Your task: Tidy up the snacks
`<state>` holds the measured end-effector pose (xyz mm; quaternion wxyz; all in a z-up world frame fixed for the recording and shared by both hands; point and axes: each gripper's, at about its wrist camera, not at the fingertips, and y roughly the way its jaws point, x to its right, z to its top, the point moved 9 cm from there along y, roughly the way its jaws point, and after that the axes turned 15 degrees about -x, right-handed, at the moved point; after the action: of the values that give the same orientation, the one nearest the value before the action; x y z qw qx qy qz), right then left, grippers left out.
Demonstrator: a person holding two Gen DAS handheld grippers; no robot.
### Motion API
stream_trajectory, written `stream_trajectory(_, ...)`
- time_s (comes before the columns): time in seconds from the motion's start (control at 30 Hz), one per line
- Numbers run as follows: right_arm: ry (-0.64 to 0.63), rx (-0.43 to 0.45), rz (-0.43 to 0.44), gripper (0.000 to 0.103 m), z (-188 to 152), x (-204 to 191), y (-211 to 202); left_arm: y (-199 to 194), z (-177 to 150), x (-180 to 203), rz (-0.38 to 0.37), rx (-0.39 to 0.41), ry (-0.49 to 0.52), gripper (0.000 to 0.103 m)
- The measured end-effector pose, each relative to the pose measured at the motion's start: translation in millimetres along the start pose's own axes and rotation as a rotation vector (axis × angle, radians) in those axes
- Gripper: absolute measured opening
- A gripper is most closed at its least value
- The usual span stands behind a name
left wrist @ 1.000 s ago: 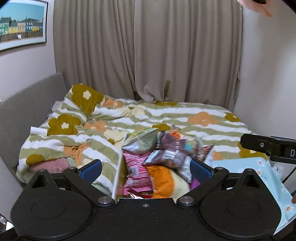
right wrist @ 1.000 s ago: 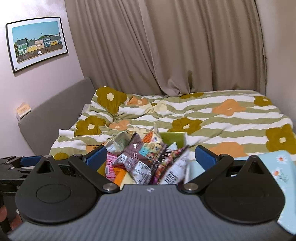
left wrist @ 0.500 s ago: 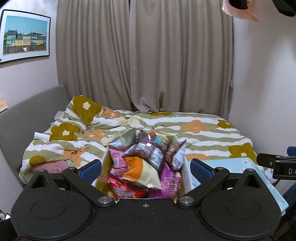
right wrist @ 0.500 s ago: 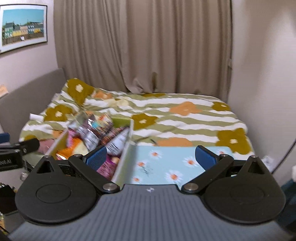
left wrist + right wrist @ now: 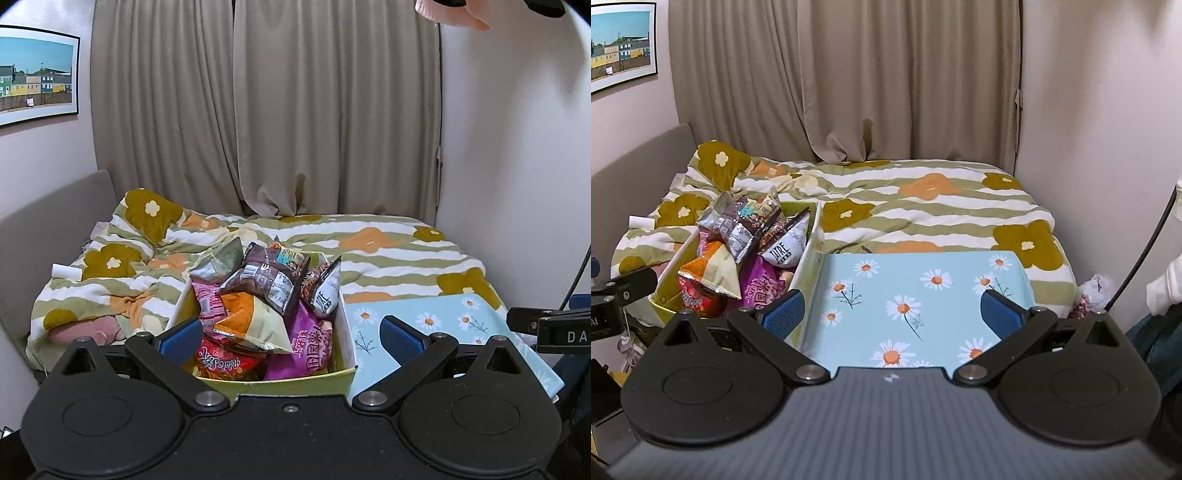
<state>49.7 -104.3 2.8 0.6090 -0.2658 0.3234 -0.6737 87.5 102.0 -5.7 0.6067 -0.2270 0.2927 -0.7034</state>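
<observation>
A yellow-green box (image 5: 280, 380) (image 5: 809, 236) heaped with several snack packets (image 5: 266, 288) (image 5: 746, 236) sits on the near edge of the bed. To its right lies a light blue daisy-print tray (image 5: 443, 321) (image 5: 908, 291) with nothing on it. My left gripper (image 5: 290, 338) is open, held just short of the box's near wall with the snack pile seen between its blue pads. My right gripper (image 5: 892, 312) is open too, hovering over the near part of the tray and holding nothing.
The bed carries a rumpled green-striped floral duvet (image 5: 369, 240) (image 5: 923, 206). A small white roll (image 5: 66, 271) lies at the left by the grey headboard (image 5: 48, 206). Curtains (image 5: 266, 110) hang behind. A wall (image 5: 1108, 147) and a black cable (image 5: 1145, 251) bound the right.
Both grippers have pulled back and steadied. The right view swung rightward from the snack box to the daisy tray. The left view now frames the whole box.
</observation>
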Motion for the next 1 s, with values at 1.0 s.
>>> stream_trajectory(1.0, 0.009, -0.018, -0.003, 0.103, -7.3, -9.7, 9.1, 8.4, -5.3, -8.7, 0.001, -0.026, 0.022, 0.103)
